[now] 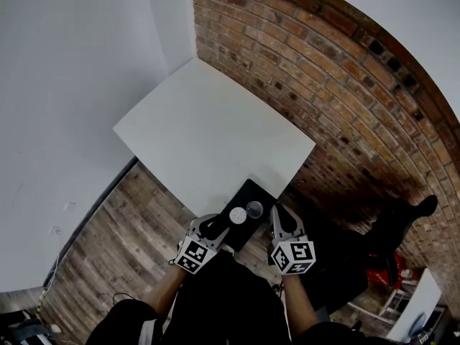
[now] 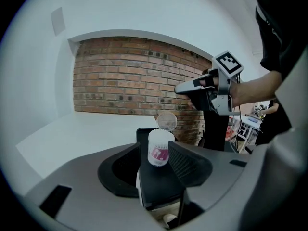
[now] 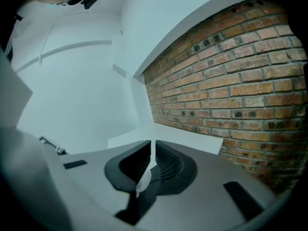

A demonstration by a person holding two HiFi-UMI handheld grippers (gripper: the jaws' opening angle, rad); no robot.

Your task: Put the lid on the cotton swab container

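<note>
White and cylindrical, the cotton swab container (image 2: 160, 148) stands upright on a black mat (image 1: 253, 190) at the near edge of a white table (image 1: 215, 128). It has a pink label on its side, and its open top is packed with white swab tips. It stands right at the tips of the left tongs (image 1: 213, 226), in the gap between the two jaws. The jaws are apart and their pads do not press on it.

The clear lid (image 2: 167, 121) is just beyond the container, a little towards the right tongs. From the left tongs it appears as a pale see-through disc rising behind the container's top. Whether it lies flat, leans or is lifted cannot be told.

The right tongs (image 3: 153, 150) hang to the right of the container, above the level of the lid. Their jaws are closed together. A thin pale strip shows at the seam between them, and what it is cannot be made out. The lid does not show in their grip.

The container looks small, light and thin-walled, so it would probably tip or skid on the mat if nudged. A gentle hold low on its body, around the label, should steady it without crushing it. The lid looks lighter still, smooth, slippery and likely to flex. Its rim seems the best place to pinch it, leaving the open side free to seat over the swabs.
</note>
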